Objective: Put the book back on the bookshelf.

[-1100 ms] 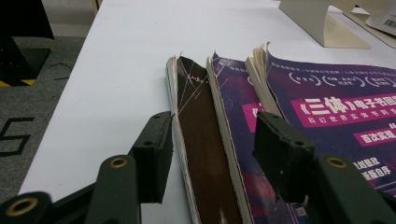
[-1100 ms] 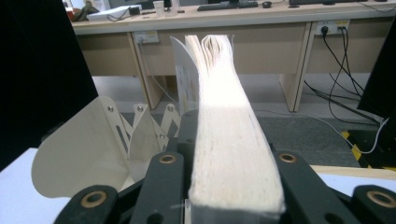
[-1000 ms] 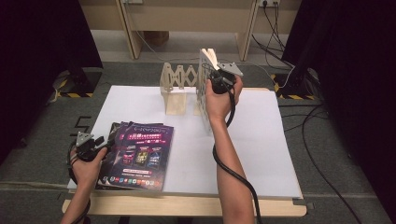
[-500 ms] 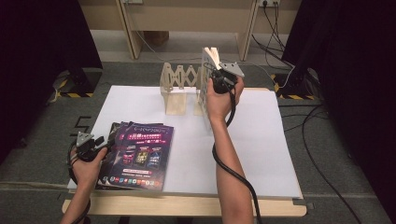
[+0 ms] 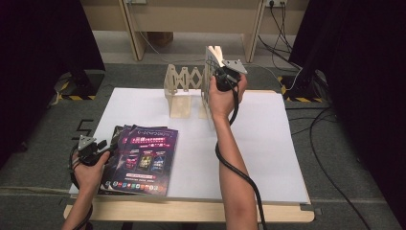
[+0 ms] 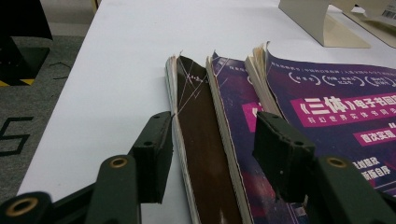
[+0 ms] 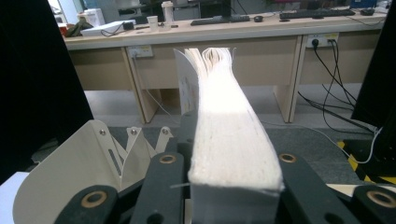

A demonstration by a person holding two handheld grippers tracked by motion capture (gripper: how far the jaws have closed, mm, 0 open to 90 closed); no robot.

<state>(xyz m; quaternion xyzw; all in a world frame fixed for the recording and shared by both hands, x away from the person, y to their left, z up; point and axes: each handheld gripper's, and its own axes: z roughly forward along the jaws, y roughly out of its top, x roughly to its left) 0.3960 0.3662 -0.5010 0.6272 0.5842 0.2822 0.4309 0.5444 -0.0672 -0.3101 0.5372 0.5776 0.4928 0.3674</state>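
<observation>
Right gripper (image 5: 216,57) clamps a thick book (image 7: 231,135) upright, just above the expanding rack (image 5: 184,88), ready to slot in. Left gripper (image 6: 210,154), jaws parted and empty, straddles the stacked books' (image 5: 143,158) edges for the next pick.

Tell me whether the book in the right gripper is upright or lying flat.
Upright. The book stands on edge, clamped in the right gripper, its page edges fanning upward above the rack.

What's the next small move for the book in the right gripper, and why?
Probably lower it a little into the expandable rack. The right gripper is clamped on the upright book above the rack's right end plate, not yet seated, while the left gripper waits open around the spines of the fanned books.
</observation>
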